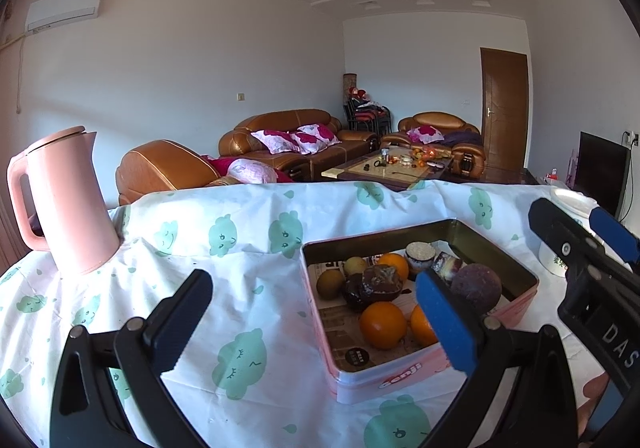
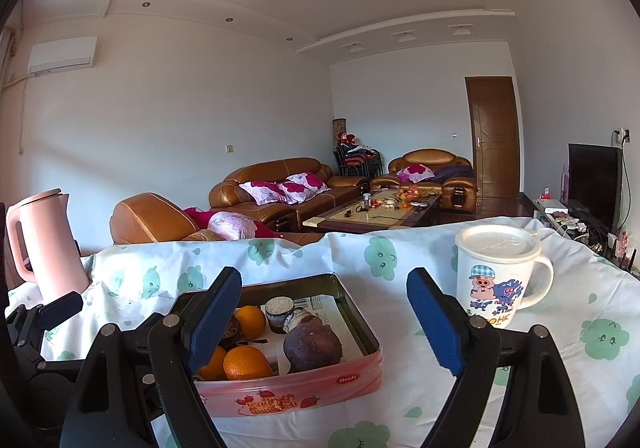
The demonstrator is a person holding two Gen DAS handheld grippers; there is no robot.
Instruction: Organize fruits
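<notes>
A pink tin box (image 1: 404, 376) (image 2: 288, 392) sits on the clouded tablecloth and holds the fruit. Inside lie oranges (image 1: 382, 324) (image 2: 246, 362), a brown kiwi (image 1: 330, 284), a dark purple round fruit (image 1: 476, 286) (image 2: 312, 346), a dark brown lump (image 1: 376, 282) and a small jar (image 1: 420, 254) (image 2: 280, 312). My left gripper (image 1: 312, 284) hovers open before the tin's left side, holding nothing. From the right, my right gripper (image 2: 324, 280) (image 1: 568, 212) stands open near the tin's right end, also holding nothing.
A pink kettle (image 1: 60, 200) (image 2: 44, 244) stands at the table's far left. A lidded cartoon mug (image 2: 496, 280) stands right of the tin. The white cloth (image 1: 240, 248) covers the table, whose far edge drops toward sofas and a coffee table.
</notes>
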